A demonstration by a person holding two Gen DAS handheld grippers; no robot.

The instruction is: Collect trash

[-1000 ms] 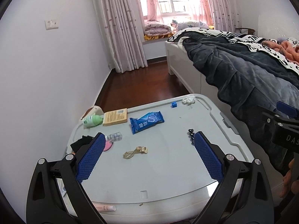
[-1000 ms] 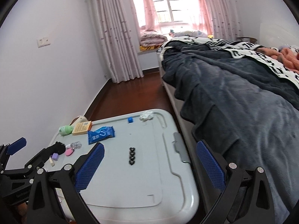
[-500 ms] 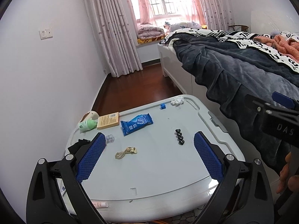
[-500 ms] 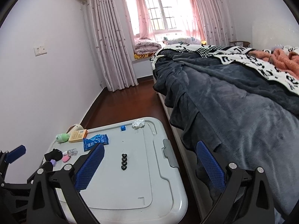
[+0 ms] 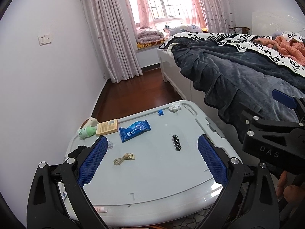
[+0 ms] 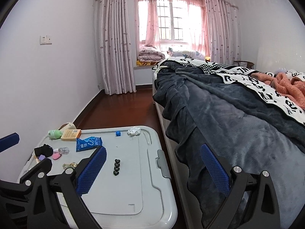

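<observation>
A grey storage-box lid (image 5: 162,171) (image 6: 133,181) holds a blue wrapper (image 5: 135,130) (image 6: 88,143), a crumpled white tissue (image 5: 174,106) (image 6: 134,131), a small blue block (image 5: 160,112) (image 6: 118,133), a beige cord (image 5: 124,158) and a strip of black beads (image 5: 176,142) (image 6: 116,167). My left gripper (image 5: 152,158) is open and empty, above the lid's near half. My right gripper (image 6: 152,169) is open and empty, over the lid's right edge, beside the bed.
A tan box (image 5: 106,127) and green bottle (image 5: 86,132) lie at the lid's far left, with a black cloth (image 6: 43,150) and pink items (image 6: 56,156). A bed with a dark blanket (image 6: 228,124) fills the right. Wood floor (image 5: 133,97) lies beyond.
Both grippers have pulled back and risen from the lid, so the lid and its items look smaller and more of the room shows. Both stay open.
</observation>
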